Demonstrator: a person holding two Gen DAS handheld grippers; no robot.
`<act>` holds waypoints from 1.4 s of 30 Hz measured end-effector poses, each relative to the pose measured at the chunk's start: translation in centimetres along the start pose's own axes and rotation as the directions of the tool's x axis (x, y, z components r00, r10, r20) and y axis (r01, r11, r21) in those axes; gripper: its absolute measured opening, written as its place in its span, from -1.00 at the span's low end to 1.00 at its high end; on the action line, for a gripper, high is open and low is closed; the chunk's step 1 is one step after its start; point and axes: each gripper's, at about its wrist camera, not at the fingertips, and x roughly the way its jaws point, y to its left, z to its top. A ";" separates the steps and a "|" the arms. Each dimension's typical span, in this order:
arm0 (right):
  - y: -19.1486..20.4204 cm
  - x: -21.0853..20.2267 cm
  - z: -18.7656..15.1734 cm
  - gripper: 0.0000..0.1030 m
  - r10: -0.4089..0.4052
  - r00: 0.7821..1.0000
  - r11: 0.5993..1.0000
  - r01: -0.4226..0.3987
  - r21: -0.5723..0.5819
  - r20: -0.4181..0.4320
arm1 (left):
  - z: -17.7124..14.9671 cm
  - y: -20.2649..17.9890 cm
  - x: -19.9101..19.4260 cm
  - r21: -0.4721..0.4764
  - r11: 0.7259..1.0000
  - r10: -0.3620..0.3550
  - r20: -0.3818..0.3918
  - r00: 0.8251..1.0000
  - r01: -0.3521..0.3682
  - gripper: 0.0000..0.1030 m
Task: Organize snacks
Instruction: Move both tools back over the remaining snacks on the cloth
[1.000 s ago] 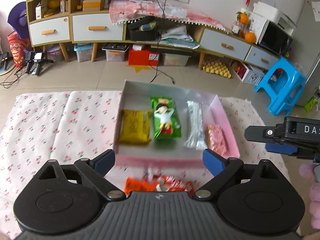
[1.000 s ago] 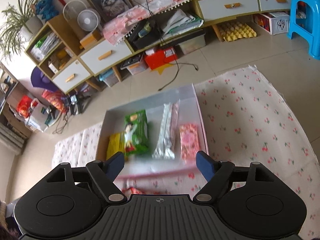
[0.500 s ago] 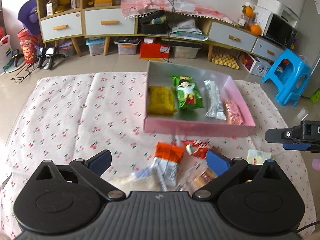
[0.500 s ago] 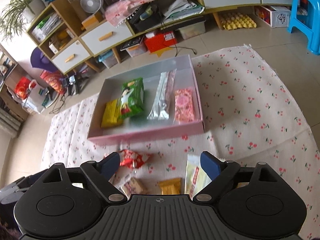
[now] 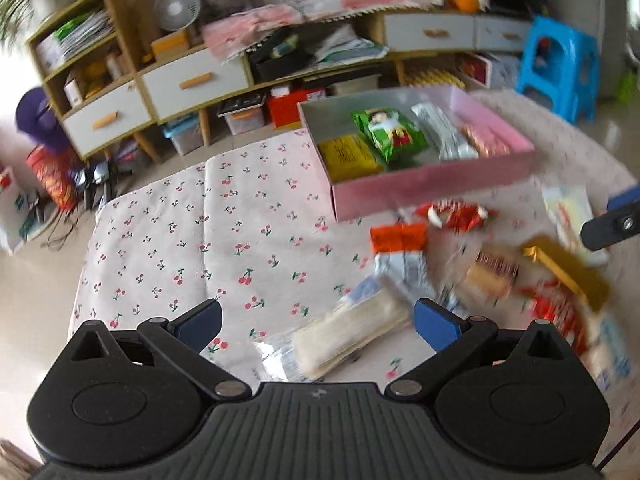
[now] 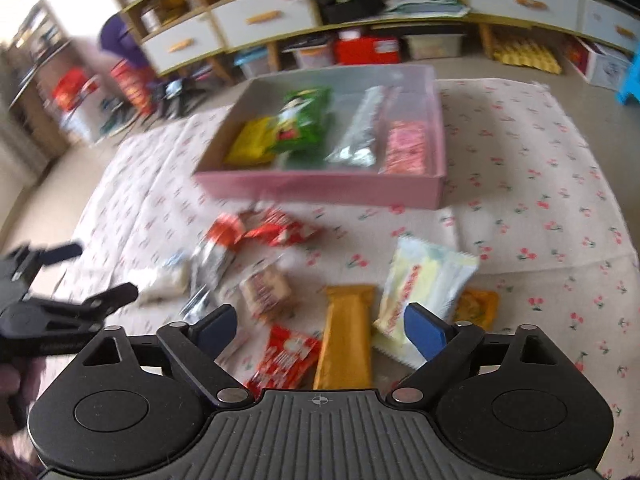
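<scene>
A pink box (image 5: 424, 184) (image 6: 320, 186) holds a yellow packet (image 5: 350, 156), a green packet (image 5: 390, 128) (image 6: 304, 120), a silver packet (image 6: 362, 132) and a pink packet (image 6: 404, 146). Several loose snacks lie on the cherry-print cloth in front of it. My left gripper (image 5: 318, 320) is open above a pale wafer packet (image 5: 348, 334). My right gripper (image 6: 320, 322) is open above a gold bar (image 6: 346, 332), beside a pale yellow packet (image 6: 420, 292) and a red packet (image 6: 284, 356).
The cherry-print cloth (image 5: 200, 232) covers the floor. Shelves and drawers (image 5: 192, 80) line the far wall. A blue stool (image 5: 560, 60) stands at the right. The left gripper shows at the left of the right wrist view (image 6: 52, 312).
Both grippers have pulled back from the box and dropped toward the loose snacks in front of it. Both stay open and empty.
</scene>
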 end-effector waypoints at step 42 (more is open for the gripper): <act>8.4 6.1 -3.5 0.62 0.166 0.986 0.916 -0.166 -0.365 -0.032 | -1.9 0.5 3.5 0.085 0.966 -0.230 -0.150 0.962 0.244 0.22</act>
